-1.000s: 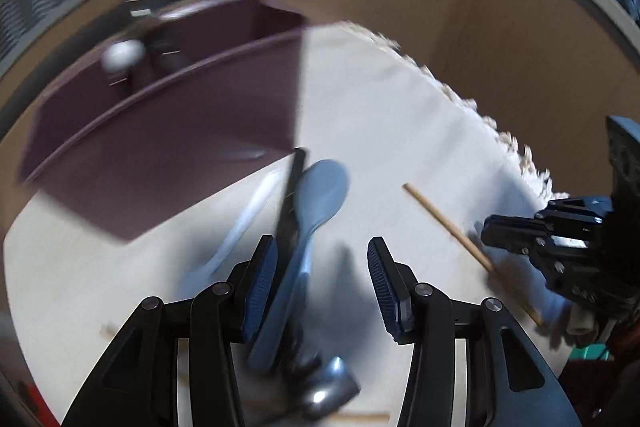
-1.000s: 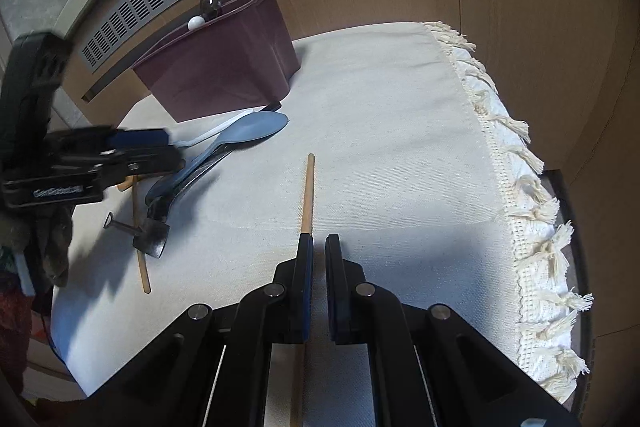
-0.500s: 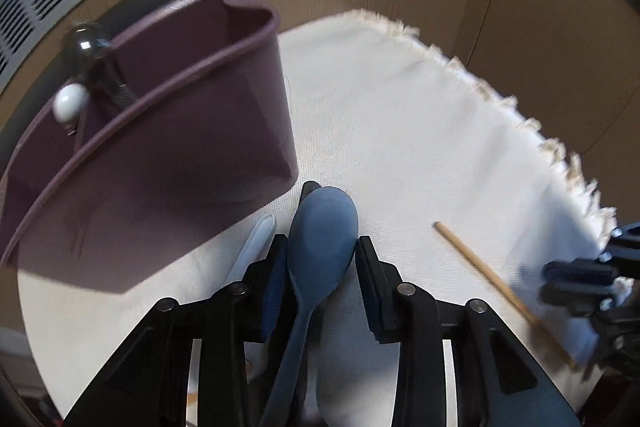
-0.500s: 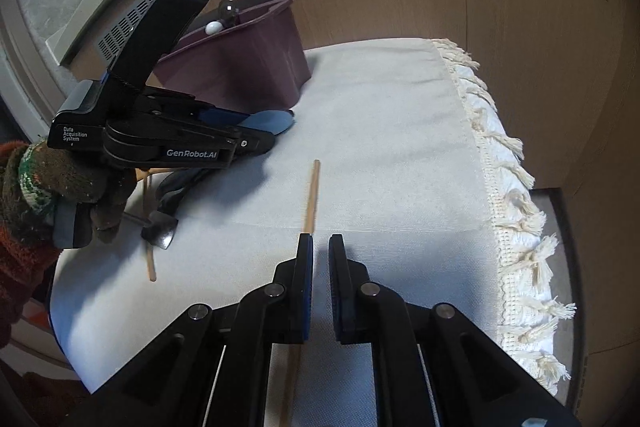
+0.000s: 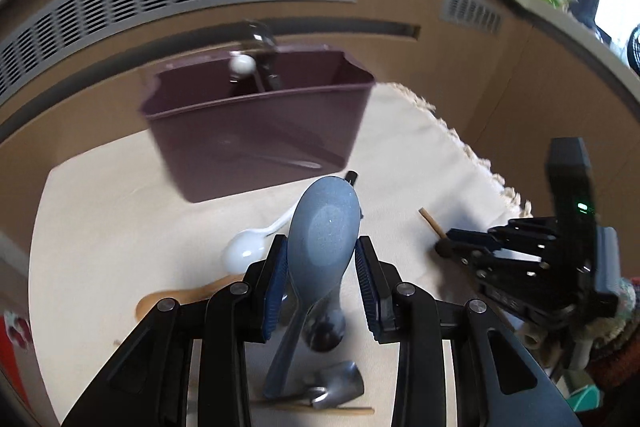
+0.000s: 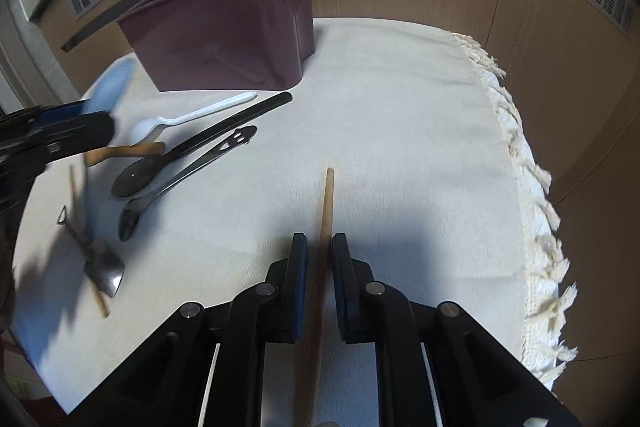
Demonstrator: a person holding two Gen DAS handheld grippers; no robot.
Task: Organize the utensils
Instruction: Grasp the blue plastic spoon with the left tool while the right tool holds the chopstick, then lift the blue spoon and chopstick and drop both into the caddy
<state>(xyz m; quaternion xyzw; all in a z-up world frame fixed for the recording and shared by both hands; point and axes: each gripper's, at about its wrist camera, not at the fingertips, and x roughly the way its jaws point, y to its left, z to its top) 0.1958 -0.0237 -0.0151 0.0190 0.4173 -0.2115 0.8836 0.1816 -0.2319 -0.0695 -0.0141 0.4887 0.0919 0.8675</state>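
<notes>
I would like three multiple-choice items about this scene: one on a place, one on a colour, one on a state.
1. Where does the white spoon lie?
A. inside the bin
B. on the cloth, in front of the bin
C. on the floor

2. What colour is the utensil bin?
A. maroon
B. green
C. yellow

3. In what state is the blue spoon?
A. lying flat on the cloth
B. held in the left gripper
C. standing in the bin

Answers:
1 B: the white spoon rests on the cloth, its handle tip near the bin's front wall.
2 A: the maroon bin is dark purple-red in both views.
3 B: the blue spoon sits between the pads of the left gripper, whose jaws have just been closing on it.
</notes>
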